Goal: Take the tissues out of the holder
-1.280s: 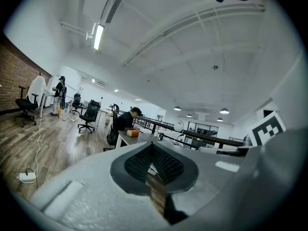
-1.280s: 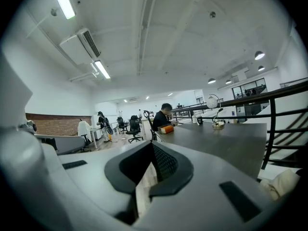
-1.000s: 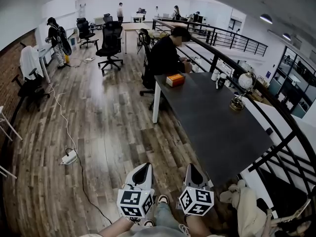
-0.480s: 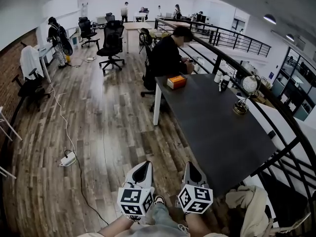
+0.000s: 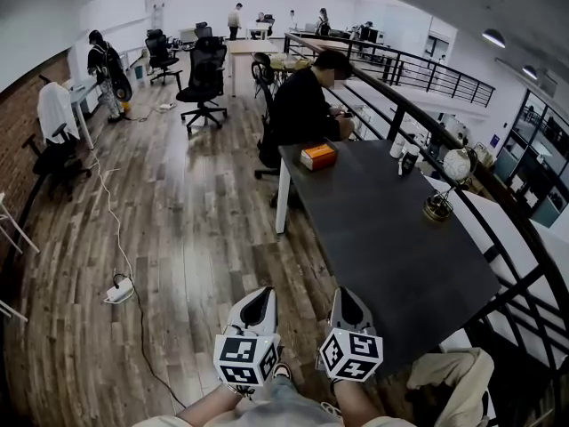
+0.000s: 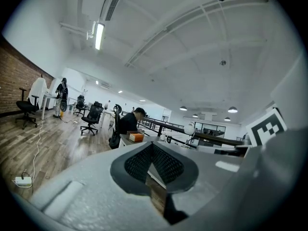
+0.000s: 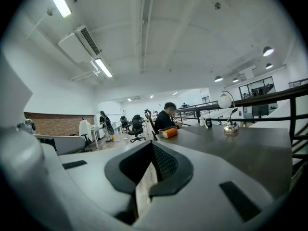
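At the near end of the long dark surface, held low by the body: left hand-held gripper and right hand-held gripper, both closed, nothing between the jaws. Far up the surface, by a seated person, well apart from both: the orange tissue holder. Seemingly the approach step, no reach begun. Next, probably: walking closer, opening one hand-held gripper, pinching the top tissue.
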Motion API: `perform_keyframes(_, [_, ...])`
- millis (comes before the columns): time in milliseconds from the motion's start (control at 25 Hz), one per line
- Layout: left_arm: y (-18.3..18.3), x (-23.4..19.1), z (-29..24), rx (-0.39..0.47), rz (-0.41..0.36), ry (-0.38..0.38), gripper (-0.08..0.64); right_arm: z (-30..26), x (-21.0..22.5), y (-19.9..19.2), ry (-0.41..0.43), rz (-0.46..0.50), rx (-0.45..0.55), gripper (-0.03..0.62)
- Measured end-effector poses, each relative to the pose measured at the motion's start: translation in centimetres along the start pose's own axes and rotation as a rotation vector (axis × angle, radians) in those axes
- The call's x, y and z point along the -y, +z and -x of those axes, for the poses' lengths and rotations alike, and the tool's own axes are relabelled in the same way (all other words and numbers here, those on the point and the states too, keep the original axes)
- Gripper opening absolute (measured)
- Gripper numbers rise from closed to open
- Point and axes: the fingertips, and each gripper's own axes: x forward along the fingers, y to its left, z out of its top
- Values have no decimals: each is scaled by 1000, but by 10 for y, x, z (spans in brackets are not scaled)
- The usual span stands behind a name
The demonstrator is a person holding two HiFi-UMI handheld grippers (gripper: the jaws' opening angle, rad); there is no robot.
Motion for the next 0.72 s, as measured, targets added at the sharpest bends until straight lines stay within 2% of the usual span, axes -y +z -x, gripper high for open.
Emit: perform_keyframes(720, [6,-8,-100,-21,-18,32,8,-91,44,12,17,-18,-29,6])
